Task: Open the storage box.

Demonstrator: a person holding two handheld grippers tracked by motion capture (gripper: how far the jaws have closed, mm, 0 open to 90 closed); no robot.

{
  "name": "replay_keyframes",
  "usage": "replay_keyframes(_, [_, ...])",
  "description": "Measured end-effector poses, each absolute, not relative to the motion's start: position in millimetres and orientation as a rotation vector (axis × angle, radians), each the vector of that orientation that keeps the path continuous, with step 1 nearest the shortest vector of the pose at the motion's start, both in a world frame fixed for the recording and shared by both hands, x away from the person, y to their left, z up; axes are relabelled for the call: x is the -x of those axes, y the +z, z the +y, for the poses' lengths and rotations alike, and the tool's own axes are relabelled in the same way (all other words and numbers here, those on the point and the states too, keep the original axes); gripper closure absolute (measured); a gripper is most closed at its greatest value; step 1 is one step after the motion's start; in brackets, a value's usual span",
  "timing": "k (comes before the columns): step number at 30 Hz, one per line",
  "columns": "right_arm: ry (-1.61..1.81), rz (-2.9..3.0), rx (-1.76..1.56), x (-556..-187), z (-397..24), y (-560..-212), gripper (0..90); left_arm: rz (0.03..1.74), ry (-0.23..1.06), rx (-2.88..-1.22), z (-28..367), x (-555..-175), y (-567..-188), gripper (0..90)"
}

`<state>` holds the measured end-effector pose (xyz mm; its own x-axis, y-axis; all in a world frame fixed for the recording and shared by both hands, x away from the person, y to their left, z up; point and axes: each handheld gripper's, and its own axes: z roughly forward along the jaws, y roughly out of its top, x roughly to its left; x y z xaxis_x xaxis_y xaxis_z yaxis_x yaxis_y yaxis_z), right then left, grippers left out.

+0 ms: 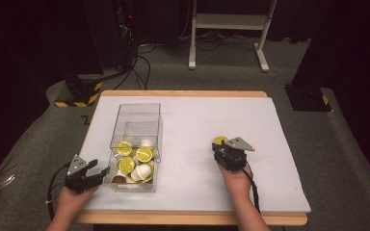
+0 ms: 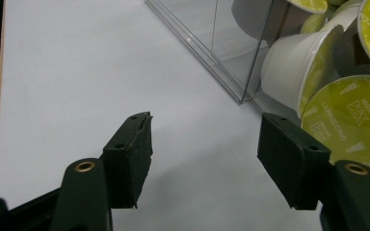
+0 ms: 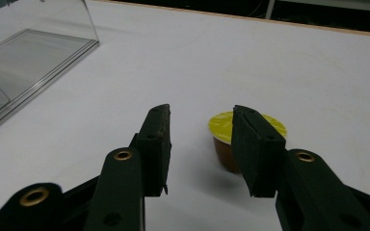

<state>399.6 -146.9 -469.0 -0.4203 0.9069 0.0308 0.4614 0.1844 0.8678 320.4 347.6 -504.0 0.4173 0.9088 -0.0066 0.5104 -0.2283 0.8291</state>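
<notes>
Right gripper (image 3: 200, 144) low over white table (image 1: 270, 159), jaws apart, nothing between pads. Yellow-lidded capsule (image 3: 224, 132) upright on table just past tips, partly behind one jaw, free. Left gripper (image 2: 204, 159) jaws wide, empty, at near corner of clear box (image 1: 135, 144) holding more capsules (image 1: 135, 161).

Brown coffee capsule (image 3: 231, 144) with yellow foil lid, stood upright on the tabletop (image 1: 270, 125), right of centre, well apart from the clear box (image 1: 136, 144), free of both jaws
</notes>
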Motion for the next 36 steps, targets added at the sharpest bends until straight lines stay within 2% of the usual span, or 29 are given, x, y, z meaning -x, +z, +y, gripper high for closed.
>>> replay_keyframes(28, [1.241,2.15,-1.09,-358,-92,-478,57.4,1.162,0.612,-1.862,351,-309,-499,38.3])
replay_keyframes(36, [1.243,2.224,-1.007,-349,-72,-480,59.9,1.162,0.601,-1.846,354,-303,-490,38.3])
